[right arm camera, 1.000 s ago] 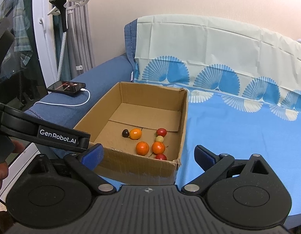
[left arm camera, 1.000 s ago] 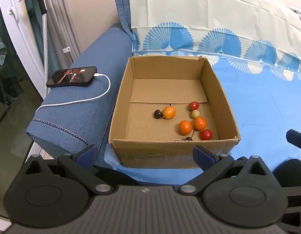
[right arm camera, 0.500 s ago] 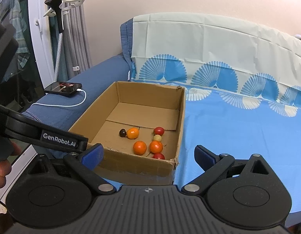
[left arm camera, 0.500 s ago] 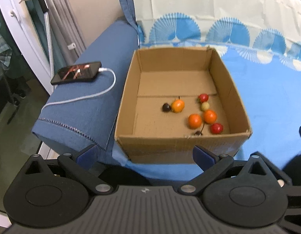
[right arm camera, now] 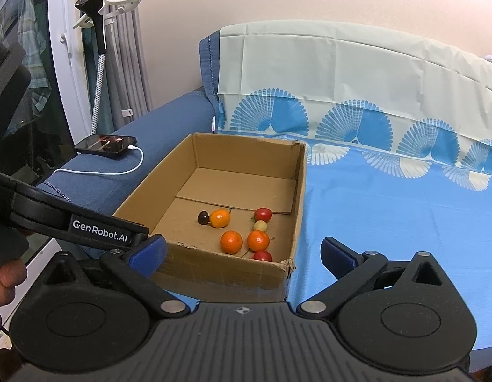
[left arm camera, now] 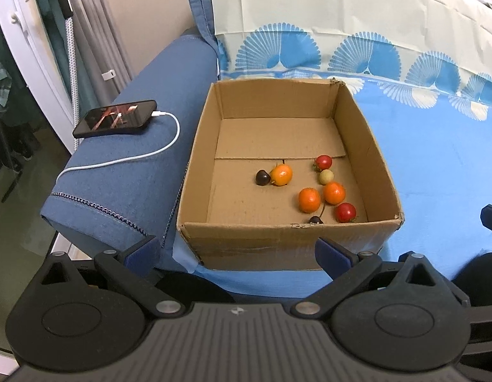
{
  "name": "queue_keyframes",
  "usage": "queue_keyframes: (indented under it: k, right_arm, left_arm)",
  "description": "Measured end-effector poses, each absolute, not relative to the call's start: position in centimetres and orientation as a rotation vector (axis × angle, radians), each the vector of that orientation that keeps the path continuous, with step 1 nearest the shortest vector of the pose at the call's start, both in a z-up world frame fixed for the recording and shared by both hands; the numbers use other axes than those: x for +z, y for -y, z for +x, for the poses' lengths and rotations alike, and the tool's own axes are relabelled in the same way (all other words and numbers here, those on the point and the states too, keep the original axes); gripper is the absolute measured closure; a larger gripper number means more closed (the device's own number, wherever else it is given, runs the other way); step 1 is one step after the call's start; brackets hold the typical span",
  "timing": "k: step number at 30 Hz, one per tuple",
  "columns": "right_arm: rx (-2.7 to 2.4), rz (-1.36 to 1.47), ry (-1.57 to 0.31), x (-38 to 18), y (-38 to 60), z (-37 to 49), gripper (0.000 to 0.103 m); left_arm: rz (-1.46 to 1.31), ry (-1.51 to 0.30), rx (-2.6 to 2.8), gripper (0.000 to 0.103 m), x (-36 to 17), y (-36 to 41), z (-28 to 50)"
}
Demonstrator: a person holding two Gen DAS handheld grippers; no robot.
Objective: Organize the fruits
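"GenRobot.AI" is showing on the left tool (right arm camera: pixel 86 232), nearest. Both it (left arm camera: pixel 236 250) and the right tool (right arm camera: pixel 242 251) are gaping wide, gripping nothing. Just ahead, small fruits (left arm camera: pixel 309 199) are sitting inside the cardboard box (left arm camera: pixel 211 146).

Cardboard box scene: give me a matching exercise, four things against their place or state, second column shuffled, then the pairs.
Things:
1. phone
2. pale fruit
3. left gripper
4. box

Places or states:
A. open, holding nothing
B. on the blue sheet, beside the armrest
C. on the armrest, white cable plugged in
D. on the box floor, just below a red fruit

Pairs: 1-C, 2-D, 3-A, 4-B
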State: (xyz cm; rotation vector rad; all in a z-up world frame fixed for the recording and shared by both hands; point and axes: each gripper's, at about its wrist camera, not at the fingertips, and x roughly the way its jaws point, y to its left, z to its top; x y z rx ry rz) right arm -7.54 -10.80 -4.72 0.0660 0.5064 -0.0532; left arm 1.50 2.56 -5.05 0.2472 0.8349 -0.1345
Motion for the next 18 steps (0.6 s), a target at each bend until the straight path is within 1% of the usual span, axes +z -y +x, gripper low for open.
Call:
queue_keyframes:
  k: [18]
  right_arm:
    - [-0.053,0.066,-0.508,-4.88,11.30,-7.48,0.001]
  left_arm:
    - [0.253,-0.841,-0.134,0.000,-5.15,-2.49,1.58]
